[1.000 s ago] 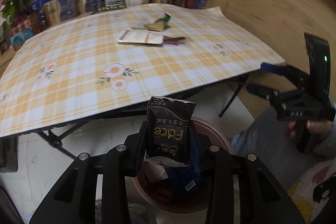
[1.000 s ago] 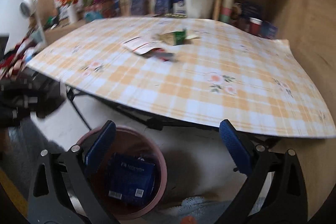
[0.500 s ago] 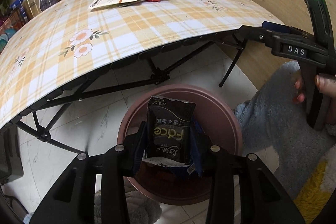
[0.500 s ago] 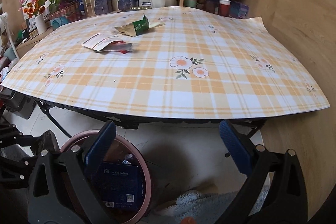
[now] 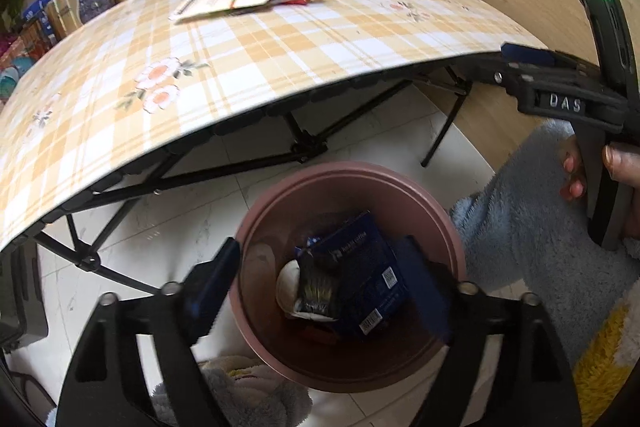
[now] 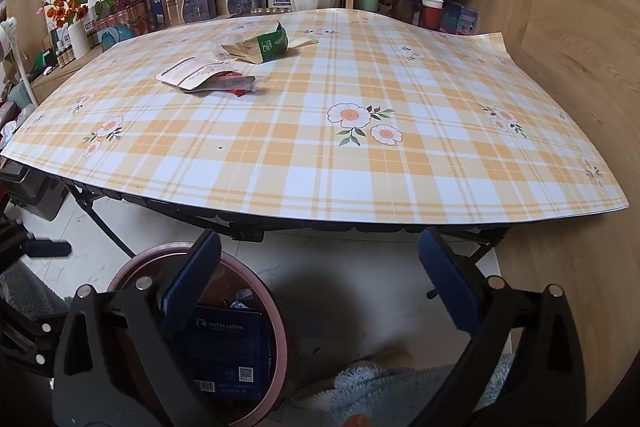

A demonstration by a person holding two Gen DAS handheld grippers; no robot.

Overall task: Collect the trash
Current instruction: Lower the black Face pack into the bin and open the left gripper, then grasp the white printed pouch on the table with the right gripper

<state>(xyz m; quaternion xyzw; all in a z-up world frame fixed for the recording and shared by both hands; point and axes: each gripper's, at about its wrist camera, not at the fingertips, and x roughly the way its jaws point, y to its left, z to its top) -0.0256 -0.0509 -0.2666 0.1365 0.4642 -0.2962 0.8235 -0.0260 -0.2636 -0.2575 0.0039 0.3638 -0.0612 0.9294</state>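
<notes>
The left gripper (image 5: pixel 320 279) hangs over the pink bin (image 5: pixel 420 187) on the floor, just off the desk's near edge. Its jaws are opening, spread to either side of the bin's mouth, with nothing pressed between them. Inside the bin lie a dark snack packet (image 5: pixel 318 291), a blue coffee bag (image 5: pixel 360 267) and something white under them.

The right gripper (image 6: pixel 320 279) points at the desk's near edge, its jaws wide apart and empty; the bin (image 6: pixel 276 307) shows below its left finger.

On the checked desk (image 6: pixel 360 147), toward the far left part, more trash lies: a white pouch (image 6: pixel 188 73) over a red wrapper (image 6: pixel 236 83), and just behind them a green and gold carton (image 6: pixel 260 47), torn open.

A hand (image 5: pixel 616 167) in a fluffy blue sleeve (image 5: pixel 520 227) holds the right gripper's handle.
</notes>
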